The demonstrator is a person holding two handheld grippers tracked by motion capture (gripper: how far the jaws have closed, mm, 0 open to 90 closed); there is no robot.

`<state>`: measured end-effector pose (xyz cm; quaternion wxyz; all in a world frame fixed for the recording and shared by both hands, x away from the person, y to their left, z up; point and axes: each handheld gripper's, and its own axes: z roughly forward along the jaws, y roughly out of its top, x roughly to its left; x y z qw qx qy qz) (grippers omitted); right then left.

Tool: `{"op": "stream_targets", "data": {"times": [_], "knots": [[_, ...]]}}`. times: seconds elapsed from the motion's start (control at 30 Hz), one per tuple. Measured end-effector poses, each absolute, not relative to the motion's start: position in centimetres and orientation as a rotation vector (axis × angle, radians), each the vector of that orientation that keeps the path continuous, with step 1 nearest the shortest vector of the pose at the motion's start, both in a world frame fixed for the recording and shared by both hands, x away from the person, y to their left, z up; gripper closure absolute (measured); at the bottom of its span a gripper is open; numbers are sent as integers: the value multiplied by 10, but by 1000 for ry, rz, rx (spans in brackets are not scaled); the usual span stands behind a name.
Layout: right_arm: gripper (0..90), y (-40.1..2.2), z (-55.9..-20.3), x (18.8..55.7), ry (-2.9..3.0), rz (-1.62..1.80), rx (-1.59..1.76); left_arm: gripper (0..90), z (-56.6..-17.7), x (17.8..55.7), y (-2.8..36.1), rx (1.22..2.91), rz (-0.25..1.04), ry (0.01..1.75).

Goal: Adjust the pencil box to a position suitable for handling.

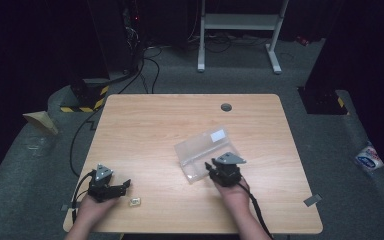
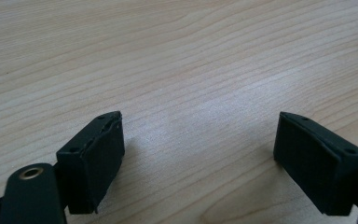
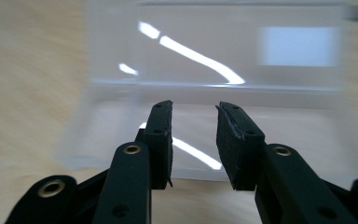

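High view: a pale wooden counter (image 1: 145, 120) stands on grey carpet in a dark room, and a person's two hands come in from the bottom edge, each holding a black gripper. At the near left, the left gripper (image 1: 124, 186) rests low over the counter with its jaws pointing to the right. A small pale object (image 1: 134, 202), too small to make out, lies on the wood just right of it, close to the near edge. Right of centre, a clear plastic bag (image 1: 202, 150) with a white label lies flat and slanted on the counter. The right gripper (image 1: 208, 166) points left into the bag's near corner, with a grey three-cornered plate on top and a cable trailing off the near edge. At the far edge of the counter sits a small round grey cap (image 1: 226, 107).

Left gripper view: the two black jaws stand spread wide over bare wood grain, with nothing between them.

Right gripper view: the jaws stand slightly parted, a narrow gap between the pads, directly over the near edge of the bag (image 3: 214, 60). The pads do not press on it. The bag is blurred, with bright streaks of reflected light across it.
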<state>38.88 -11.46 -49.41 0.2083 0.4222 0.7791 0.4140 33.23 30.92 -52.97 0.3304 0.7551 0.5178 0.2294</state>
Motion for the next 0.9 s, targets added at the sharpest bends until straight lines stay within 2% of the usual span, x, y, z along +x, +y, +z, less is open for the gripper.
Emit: {"op": "stream_targets", "data": {"times": [0.17, 0.43, 0.57, 0.9], "knots": [[679, -168, -495, 422, 2041, 1022, 1372, 165, -530, 333, 309, 1977, 599, 1352], [718, -179, -509, 447, 2062, 951, 1463, 166, -530, 332, 309, 1973, 600, 1358], [777, -177, -513, 446, 2087, 933, 1454, 167, -530, 332, 309, 1972, 602, 1359], [783, -180, -511, 419, 2090, 974, 1414, 167, -530, 332, 309, 1972, 601, 1359]]}}
